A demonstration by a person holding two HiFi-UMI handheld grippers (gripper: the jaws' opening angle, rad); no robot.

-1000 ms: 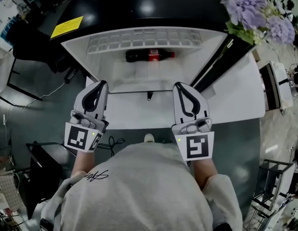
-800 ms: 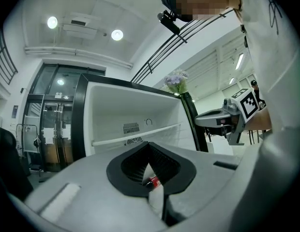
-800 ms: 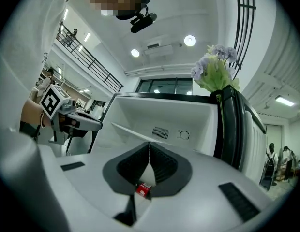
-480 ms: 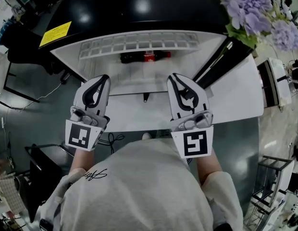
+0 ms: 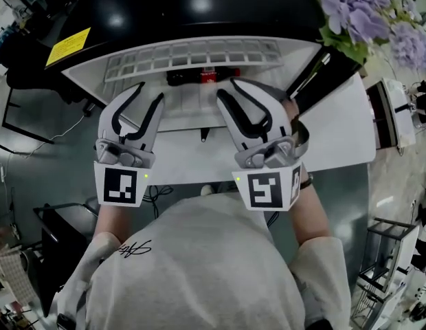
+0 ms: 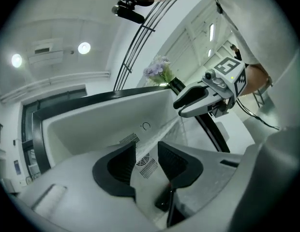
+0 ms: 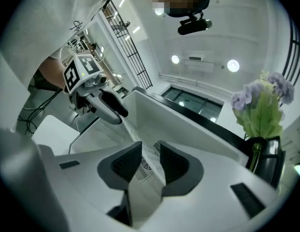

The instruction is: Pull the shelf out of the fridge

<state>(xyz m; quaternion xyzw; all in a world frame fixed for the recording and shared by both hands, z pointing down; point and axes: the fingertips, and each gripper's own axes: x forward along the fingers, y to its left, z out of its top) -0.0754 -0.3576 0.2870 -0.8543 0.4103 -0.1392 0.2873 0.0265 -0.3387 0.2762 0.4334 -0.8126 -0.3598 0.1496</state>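
- While the flat, pale, see-through plastic shelf (image 5: 189, 162) juts from the mouth of the small black-topped fridge (image 5: 199, 5) across the middle of the head view, its ribbed front edge runs through both grippers.
- The left gripper (image 5: 150, 93) has just been opening. Its dark, ridged fingers (image 6: 122, 164) stand spread, with the shelf edge in the gap and seemingly not pinched.
- The right gripper (image 5: 228, 86) has also just been opening, less widely. Its fingers (image 7: 127, 166) sit close on either side of the edge, apparently without pressing.
- Judging by this, the pull needs a fresh, even grip. Both sides should hold at matching spots, then draw straight toward the body so the thin plate does not skew or jam.
- A dark cola bottle with a red label (image 5: 206, 76) lies farther inside, at upper centre. A white gridded panel (image 5: 192, 53) sits above it in the frame.
- The shelf looks smooth, rigid and probably slippery; its ribbed rim should give the fingers some purchase.
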